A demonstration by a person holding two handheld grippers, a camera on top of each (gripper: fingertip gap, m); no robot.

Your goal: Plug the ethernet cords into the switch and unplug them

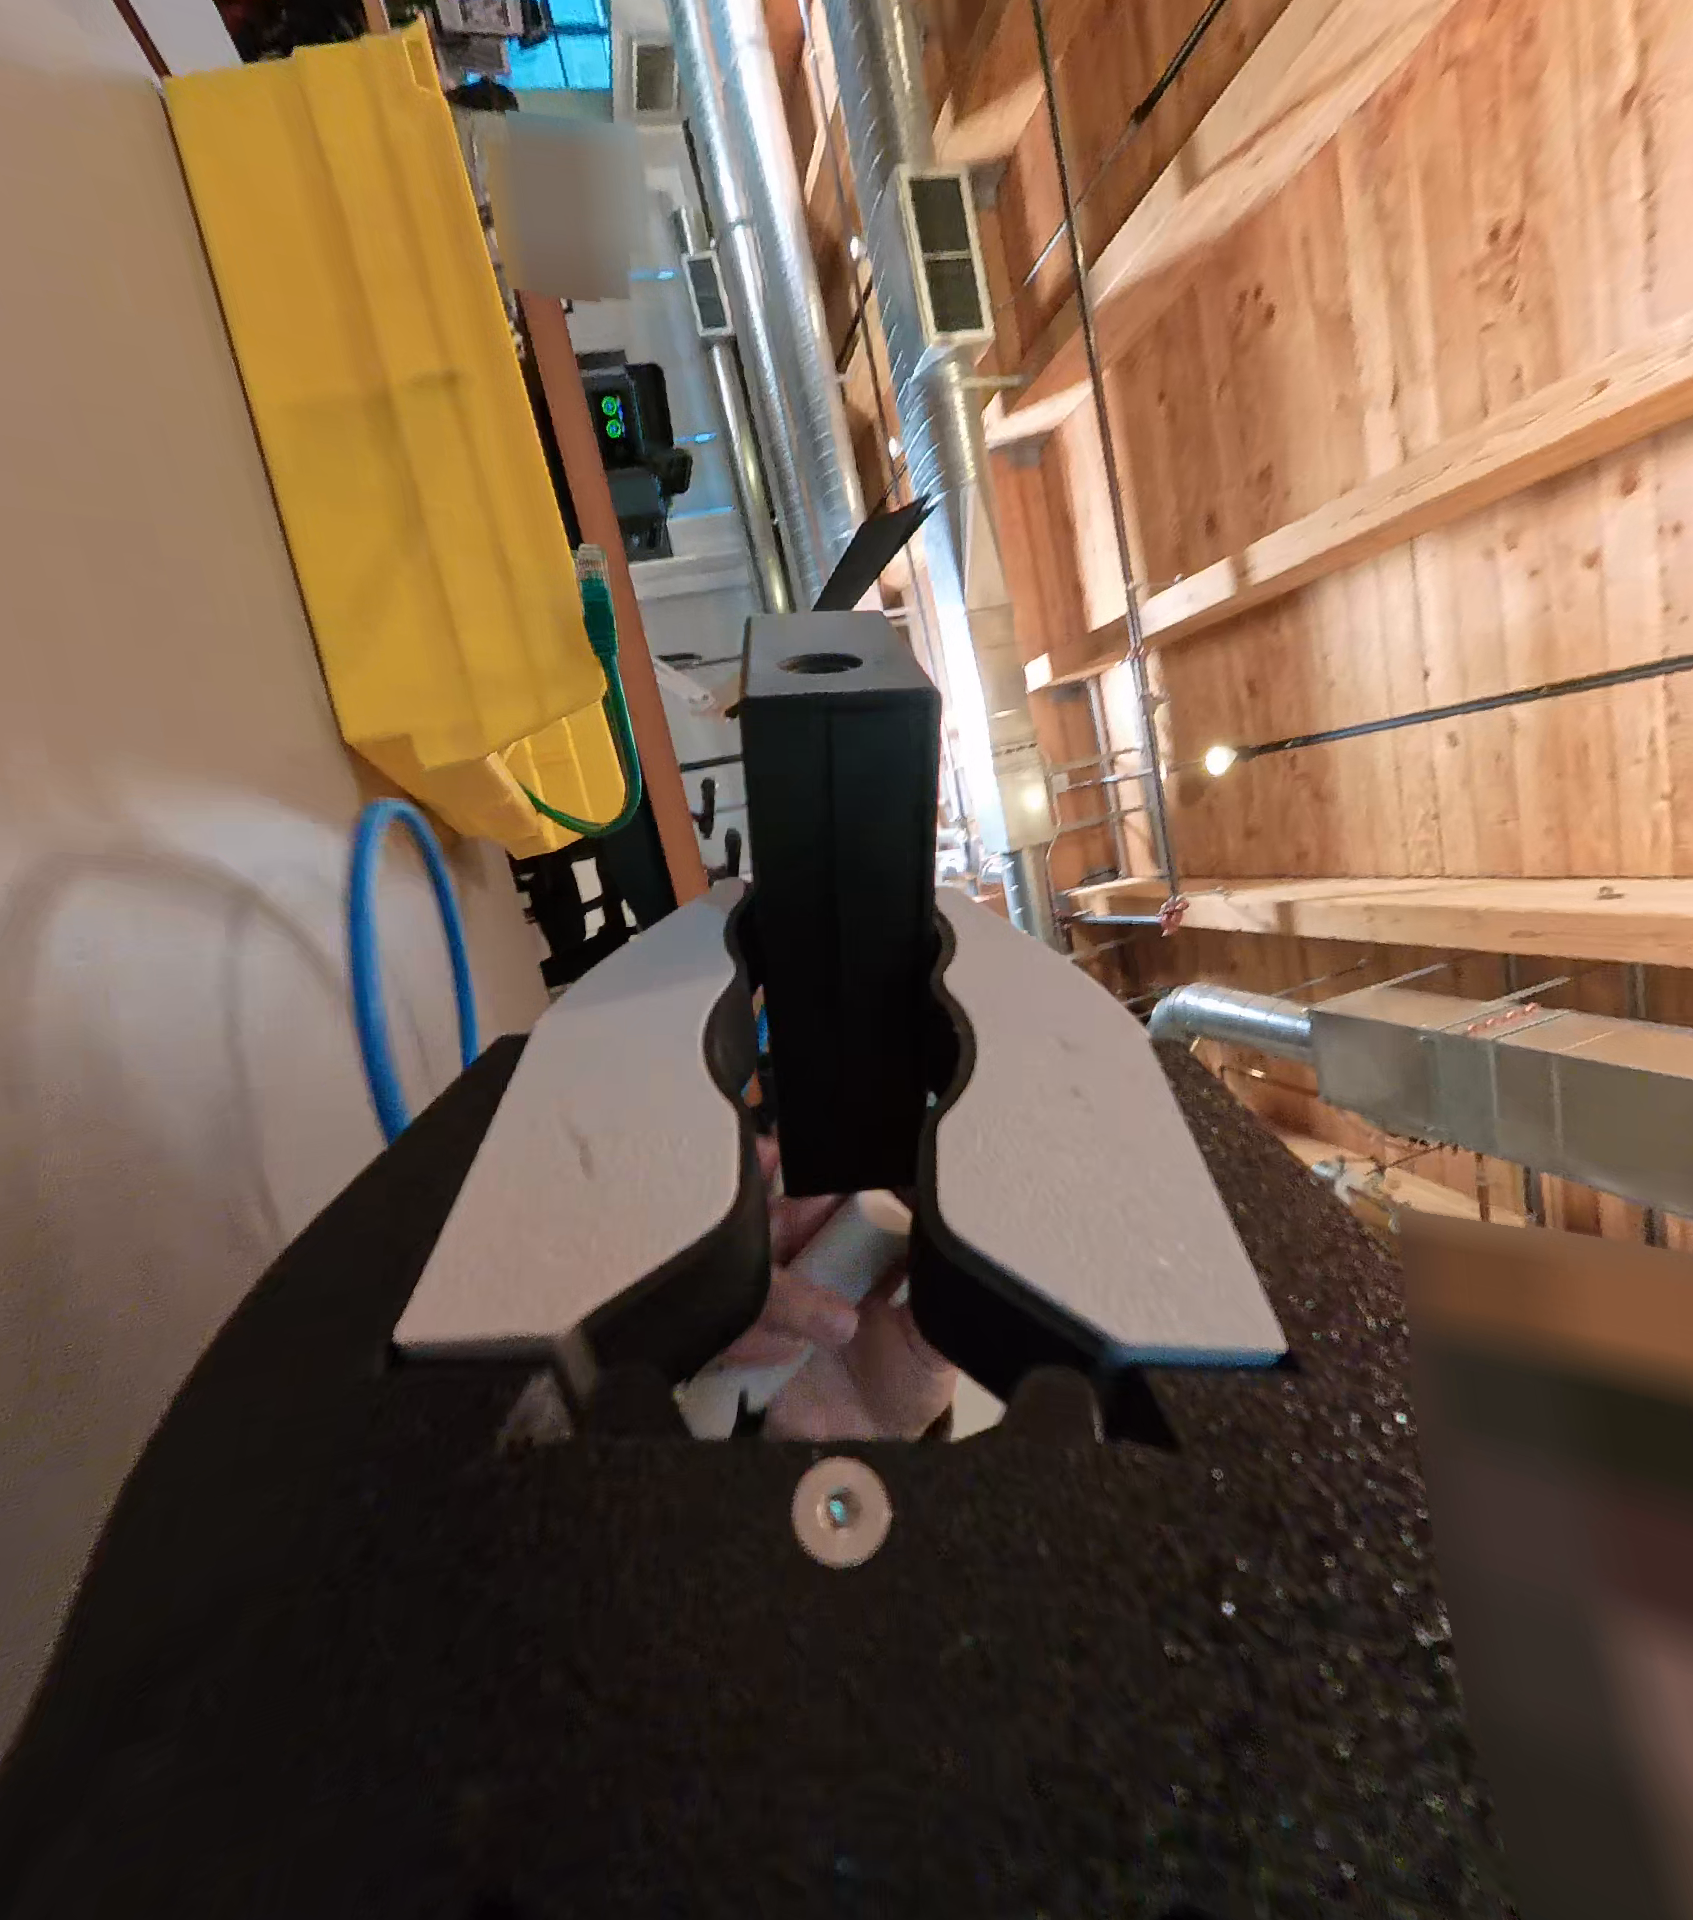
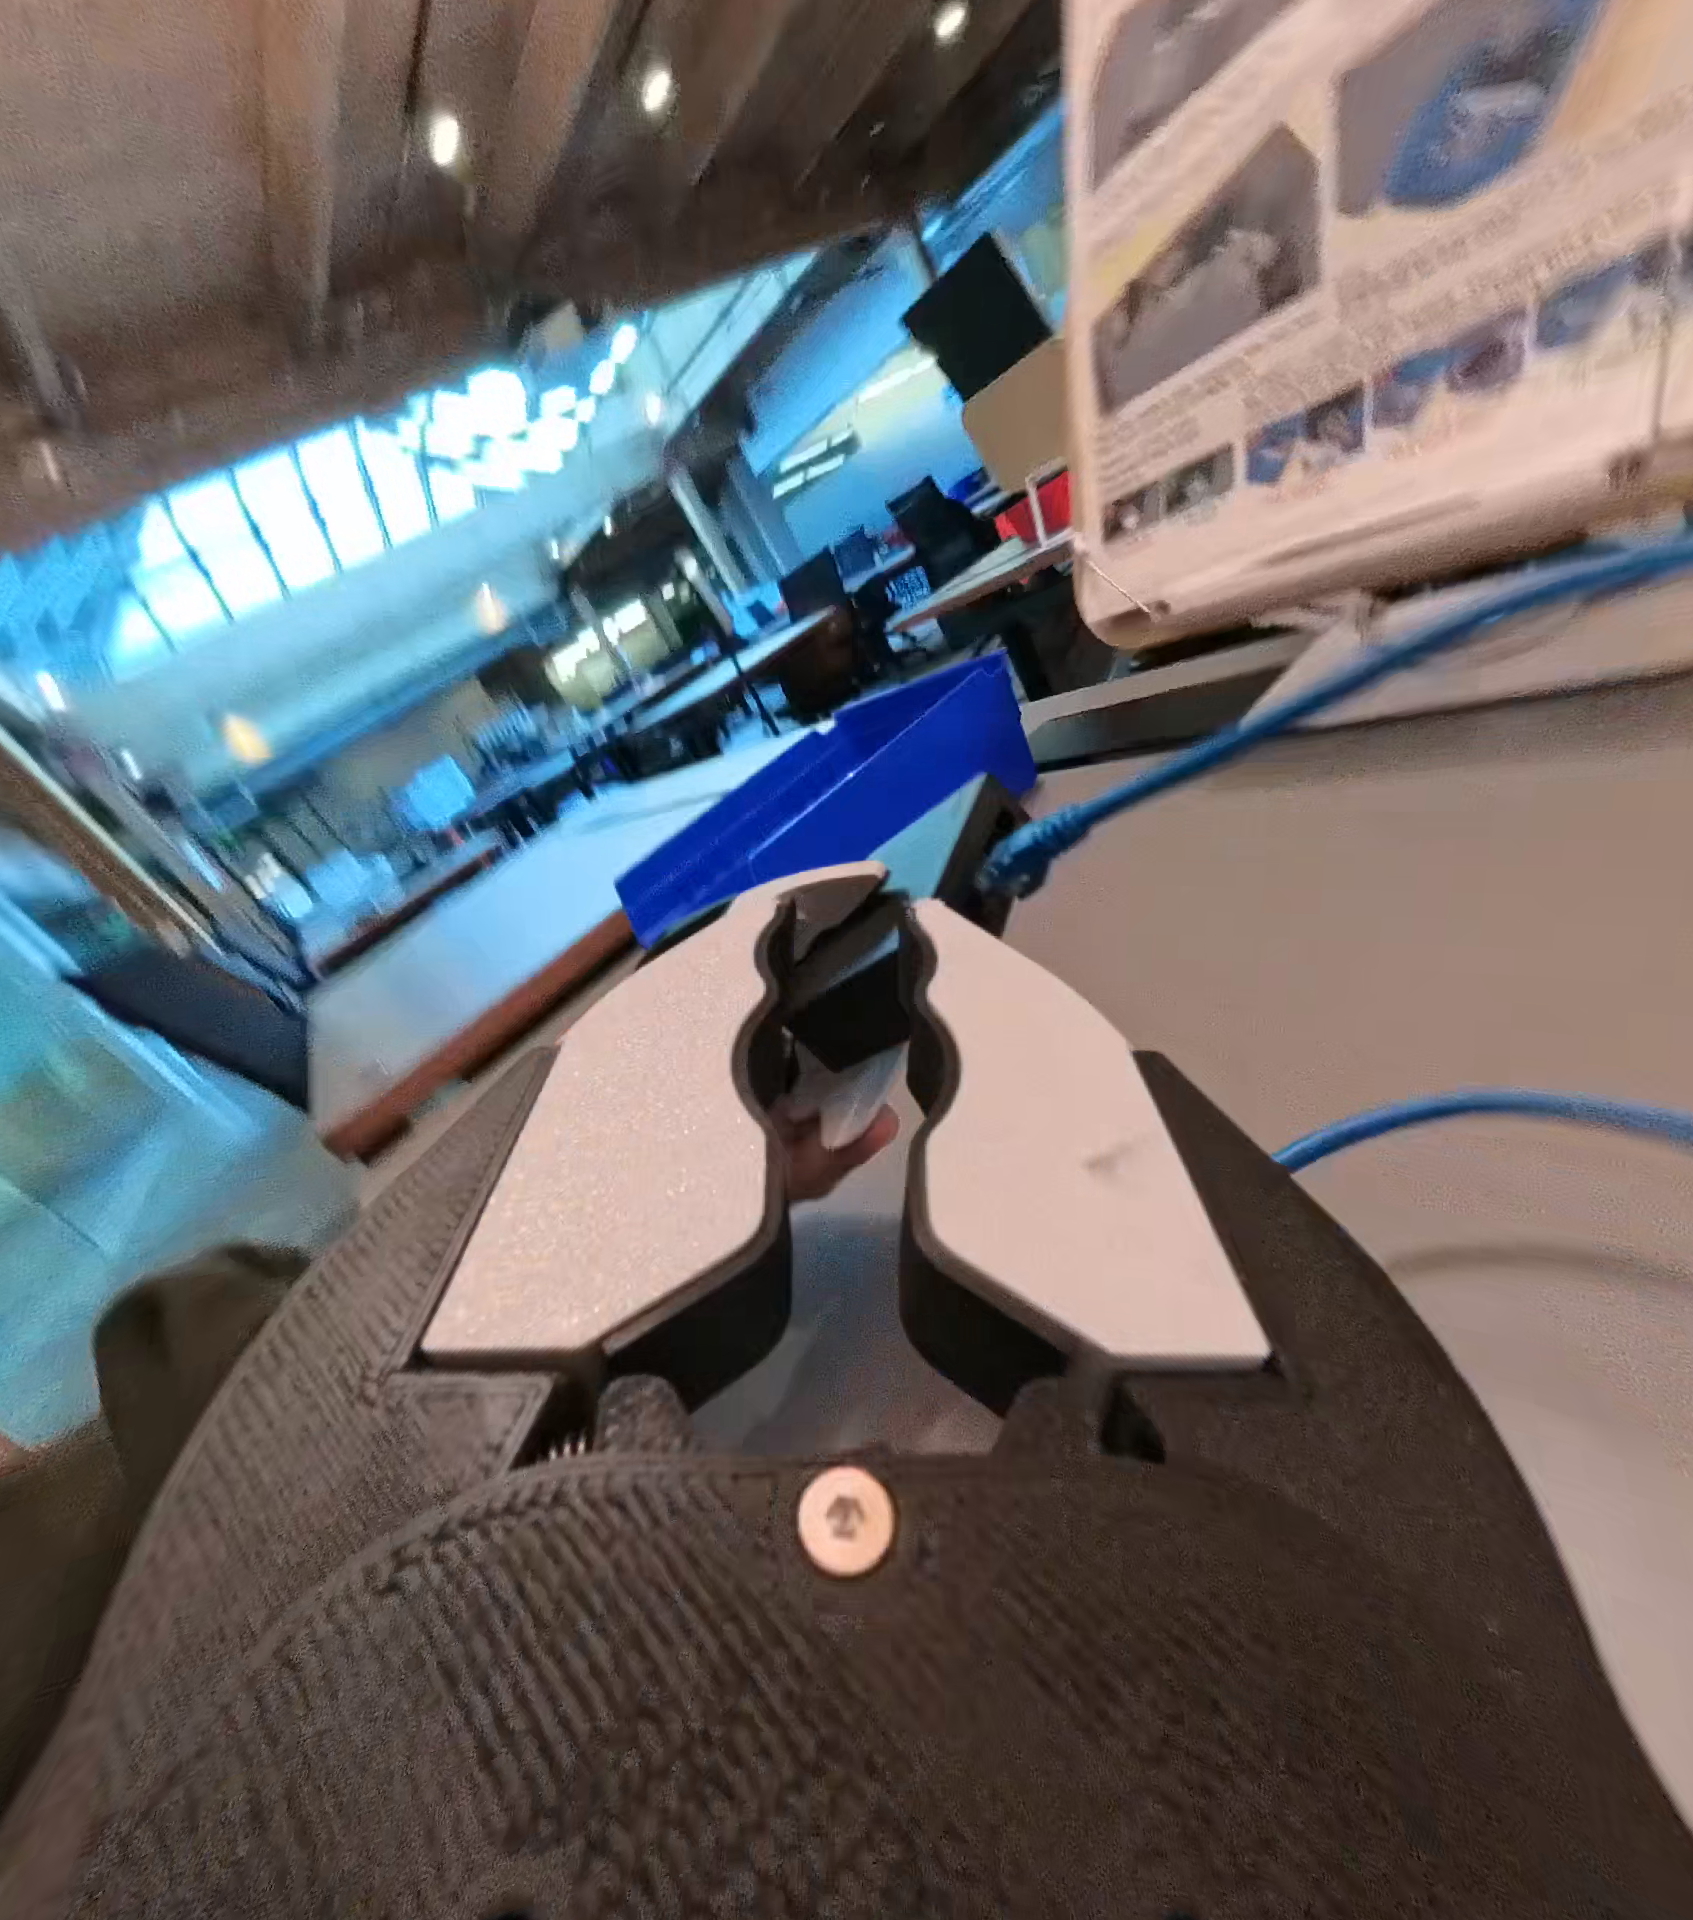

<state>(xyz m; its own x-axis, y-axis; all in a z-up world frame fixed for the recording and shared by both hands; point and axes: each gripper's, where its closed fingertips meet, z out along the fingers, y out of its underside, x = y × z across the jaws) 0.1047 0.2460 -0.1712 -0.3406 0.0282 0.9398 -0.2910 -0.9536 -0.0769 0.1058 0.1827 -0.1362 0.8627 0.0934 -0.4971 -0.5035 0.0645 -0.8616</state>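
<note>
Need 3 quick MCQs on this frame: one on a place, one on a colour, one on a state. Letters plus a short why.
1. Where is the green cord's plug?
A. Beside the yellow bin
B. In the left gripper
C. In the blue bin

2. In the right wrist view, what colour is the cord whose plug sits by the blue bin?
A. Green
B. Yellow
C. Blue

3. What state is the left gripper in?
A. Open and empty
B. Shut on a black block
C. Shut on the green cord

Key:
1 A: the green cord's plug sticks out free next to the yellow bin.
2 C: the blue cord ends just right of the blue bin.
3 B: the left gripper has both fingers pressed on the black block.
</note>
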